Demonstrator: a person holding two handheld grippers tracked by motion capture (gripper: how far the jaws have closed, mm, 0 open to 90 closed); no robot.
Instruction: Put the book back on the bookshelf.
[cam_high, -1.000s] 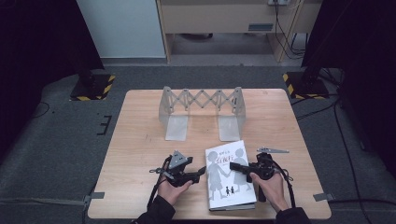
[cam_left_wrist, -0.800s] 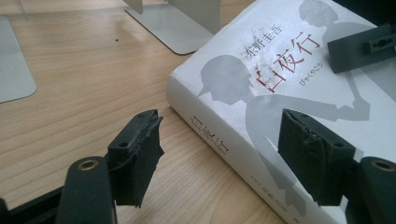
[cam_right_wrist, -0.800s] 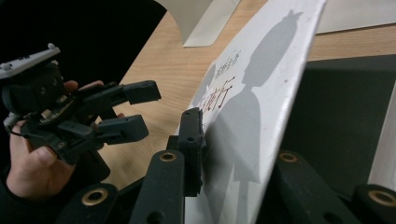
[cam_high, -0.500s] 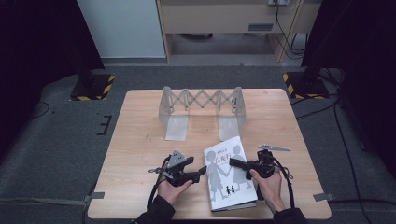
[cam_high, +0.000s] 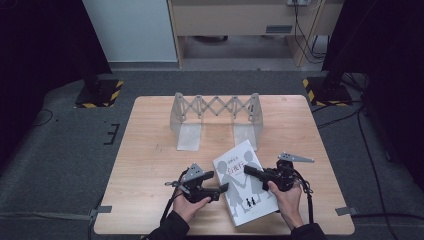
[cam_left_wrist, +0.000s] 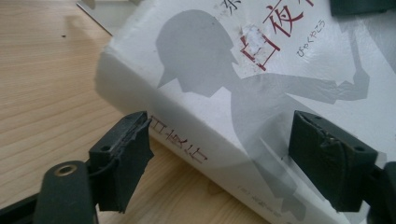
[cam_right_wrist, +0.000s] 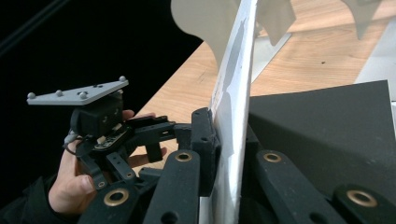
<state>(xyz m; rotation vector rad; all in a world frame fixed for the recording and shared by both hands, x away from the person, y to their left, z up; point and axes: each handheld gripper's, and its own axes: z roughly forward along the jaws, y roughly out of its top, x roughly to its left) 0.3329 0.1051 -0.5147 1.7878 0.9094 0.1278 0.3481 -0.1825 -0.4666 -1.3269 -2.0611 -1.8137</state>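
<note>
High view: we find a white book (cam_high: 246, 182) at the near edge of the wooden table (cam_high: 150, 150), with a folding metal rack (cam_high: 215, 112) well apart toward the far side. The right gripper (cam_high: 250, 170) reaches onto the book's cover from the right; the left gripper (cam_high: 224, 187) meets its left edge. We judge the step in hand to be lifting or standing up the book, the rack being its likely destination.

Left gripper view: we see the jaws spread wide, one on each side of the book's spine corner (cam_left_wrist: 187, 140), which lies tilted off the table. The right-hand pad (cam_left_wrist: 327, 154) sits against the cover; the left-hand one appears just clear of the spine.

Right gripper view: we see the jaws pressed together on the book's cover (cam_right_wrist: 233, 116), pinched edge-on between them, with a black inner page beside it. The left gripper (cam_right_wrist: 161, 128) and its hand (cam_right_wrist: 70, 186) lie beyond.

Next, we judge the left claw must close on the spine before any carry.
</note>
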